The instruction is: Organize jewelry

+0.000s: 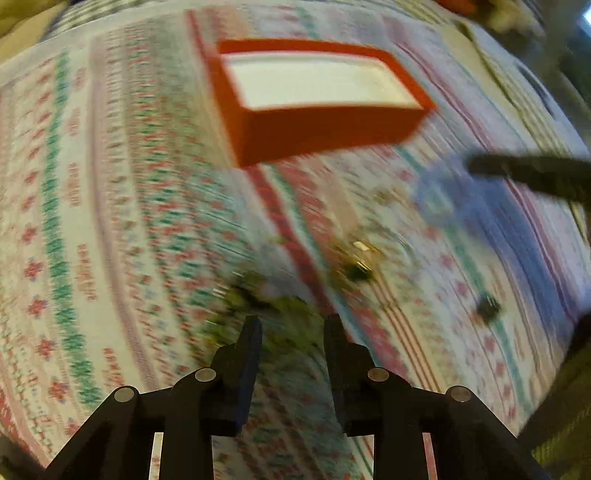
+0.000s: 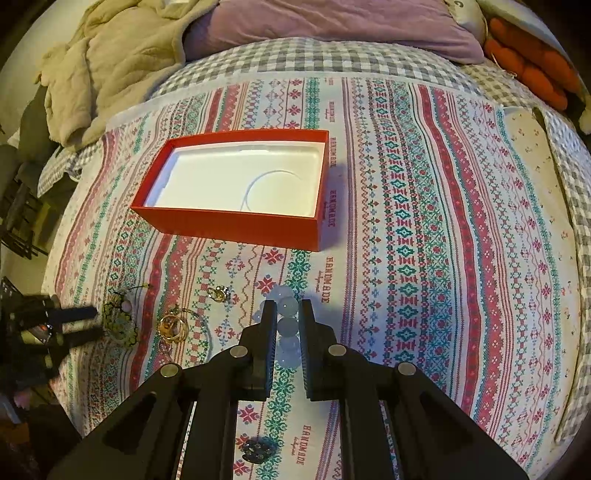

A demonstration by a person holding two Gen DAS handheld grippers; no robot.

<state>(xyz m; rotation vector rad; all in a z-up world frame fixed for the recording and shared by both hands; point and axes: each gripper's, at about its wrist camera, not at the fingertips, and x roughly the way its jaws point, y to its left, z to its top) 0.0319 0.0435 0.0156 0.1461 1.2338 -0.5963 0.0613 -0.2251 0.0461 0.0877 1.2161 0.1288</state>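
Observation:
A red box (image 2: 236, 225) with a white inside stands open on the patterned cloth; it also shows blurred in the left wrist view (image 1: 325, 133). My right gripper (image 2: 286, 314) is shut on a pale bead bracelet (image 2: 288, 325), held between its fingers just above the cloth. My left gripper (image 1: 291, 325) is open over a green-yellow beaded piece (image 1: 258, 306), seen in the right wrist view (image 2: 118, 321) at the left gripper's fingertips (image 2: 83, 314). Gold earrings (image 2: 173, 328) and a small gold piece (image 2: 218, 293) lie between the grippers.
A dark round brooch (image 2: 258, 448) lies under the right gripper. The patterned cloth (image 2: 443, 221) covers a checked bed with a beige blanket (image 2: 110, 55), a purple pillow (image 2: 332, 22) and an orange cushion (image 2: 532, 70) at the back.

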